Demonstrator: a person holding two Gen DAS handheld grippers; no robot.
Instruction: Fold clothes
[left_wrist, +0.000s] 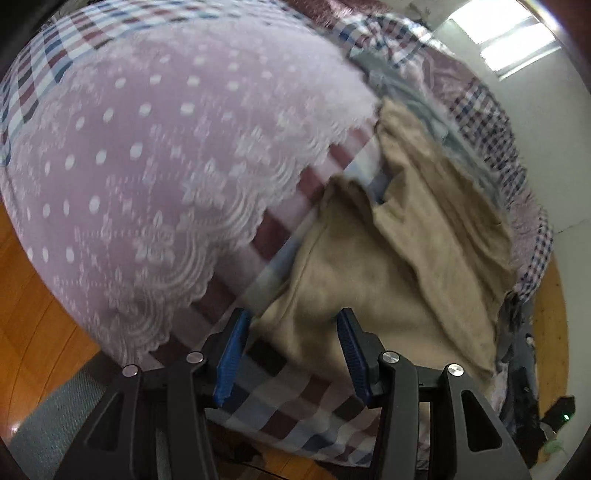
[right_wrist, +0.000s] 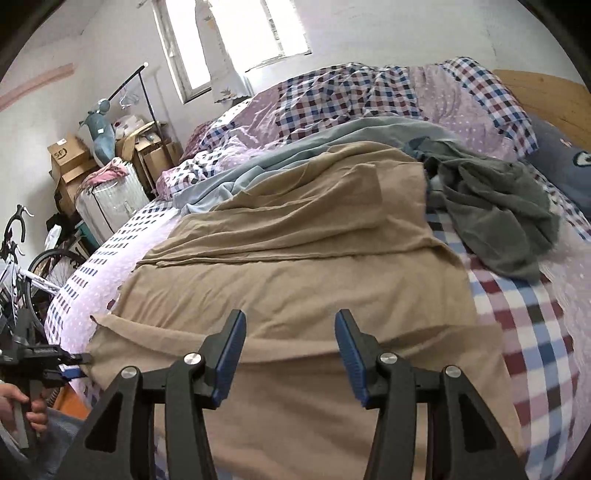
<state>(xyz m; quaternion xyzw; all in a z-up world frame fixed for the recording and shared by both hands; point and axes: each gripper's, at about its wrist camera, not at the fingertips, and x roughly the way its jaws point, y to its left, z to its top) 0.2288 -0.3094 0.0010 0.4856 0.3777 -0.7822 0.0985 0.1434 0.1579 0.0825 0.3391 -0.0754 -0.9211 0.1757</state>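
On the bed (right_wrist: 535, 332), near its foot edge, the tan garment (right_wrist: 295, 277) lies spread beneath both gaping, empty grippers: left gripper (left_wrist: 293, 354), right gripper (right_wrist: 290, 354).

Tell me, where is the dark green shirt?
In the right wrist view, the dark green shirt lies crumpled on the bed's right side, just right of the tan garment, near the wooden headboard.

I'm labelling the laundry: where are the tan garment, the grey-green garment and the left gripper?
tan garment (right_wrist: 295, 280): right wrist view, its flat middle.
grey-green garment (right_wrist: 495, 206): right wrist view, crumpled centre.
left gripper (left_wrist: 293, 354): left wrist view, between its fingertips.
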